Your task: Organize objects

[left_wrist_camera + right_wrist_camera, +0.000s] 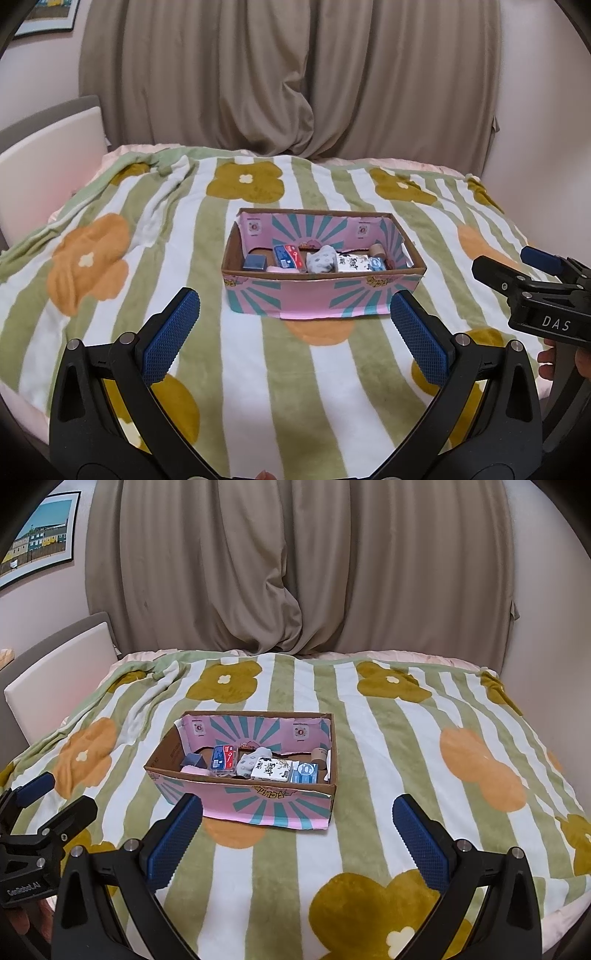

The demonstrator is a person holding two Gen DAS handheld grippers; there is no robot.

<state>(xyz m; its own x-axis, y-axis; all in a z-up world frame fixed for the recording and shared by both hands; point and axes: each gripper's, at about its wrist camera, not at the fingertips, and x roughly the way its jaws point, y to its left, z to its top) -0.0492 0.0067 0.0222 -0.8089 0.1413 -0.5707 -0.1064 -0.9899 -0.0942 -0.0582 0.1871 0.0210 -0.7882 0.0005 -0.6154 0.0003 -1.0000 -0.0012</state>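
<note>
At the bottom of each wrist view, the left gripper and right gripper stood spread wide, holding and touching nothing above the striped floral blanket. Beyond them, mid-frame, the pink cardboard box sat on the blanket, holding small packets and a rolled sock. Curtains hung across the top.

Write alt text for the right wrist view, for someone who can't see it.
An open cardboard box holding small packs and a rolled sock sits on a striped, flowered blanket over a bed. The right gripper hovers open and empty in front of it, with the left gripper at the left edge and beige curtains behind.
</note>
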